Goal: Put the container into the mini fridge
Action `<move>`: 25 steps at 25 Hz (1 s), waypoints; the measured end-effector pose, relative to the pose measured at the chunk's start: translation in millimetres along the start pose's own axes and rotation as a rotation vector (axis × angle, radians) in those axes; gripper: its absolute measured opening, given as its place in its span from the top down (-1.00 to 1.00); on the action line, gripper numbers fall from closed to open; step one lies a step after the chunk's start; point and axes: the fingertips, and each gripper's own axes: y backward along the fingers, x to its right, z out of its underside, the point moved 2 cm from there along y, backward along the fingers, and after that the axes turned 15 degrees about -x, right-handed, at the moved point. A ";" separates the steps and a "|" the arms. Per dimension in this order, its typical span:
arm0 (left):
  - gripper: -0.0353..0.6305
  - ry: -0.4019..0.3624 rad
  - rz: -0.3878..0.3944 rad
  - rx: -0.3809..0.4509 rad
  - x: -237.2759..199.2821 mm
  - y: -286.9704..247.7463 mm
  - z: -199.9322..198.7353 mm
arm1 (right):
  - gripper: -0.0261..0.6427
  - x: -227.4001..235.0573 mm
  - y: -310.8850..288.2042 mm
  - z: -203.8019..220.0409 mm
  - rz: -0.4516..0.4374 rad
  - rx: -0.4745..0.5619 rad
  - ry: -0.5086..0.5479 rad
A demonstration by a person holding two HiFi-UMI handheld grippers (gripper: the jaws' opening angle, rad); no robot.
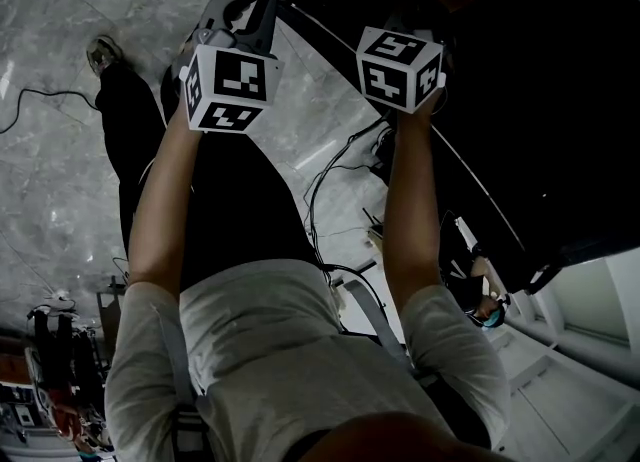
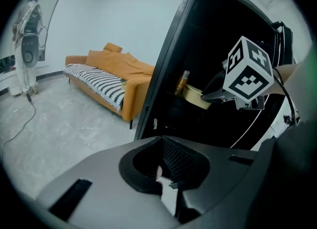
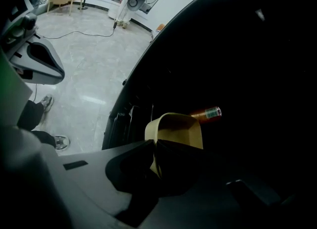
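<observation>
right gripper fingers pinch only the rim of the tan open-topped container inside the black mini fridge; it may swing, slip, or bump the brown bottle. left gripper fingers sit narrow, empty.

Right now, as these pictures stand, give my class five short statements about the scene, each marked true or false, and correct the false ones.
1. The right gripper is clamped on the tan container by its rim. True.
2. The container rests released on a fridge shelf. False: the right gripper holds it at the opening of the dark mini fridge.
3. A brown bottle is inside the fridge. True.
4. The sofa is blue. False: it is orange.
5. The left gripper holds a second container. False: nothing is between its jaws.
</observation>
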 end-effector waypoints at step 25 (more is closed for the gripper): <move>0.86 -0.055 0.026 -0.045 1.7 73.8 -15.6 | 0.44 36.2 38.1 -8.6 0.065 0.153 -0.174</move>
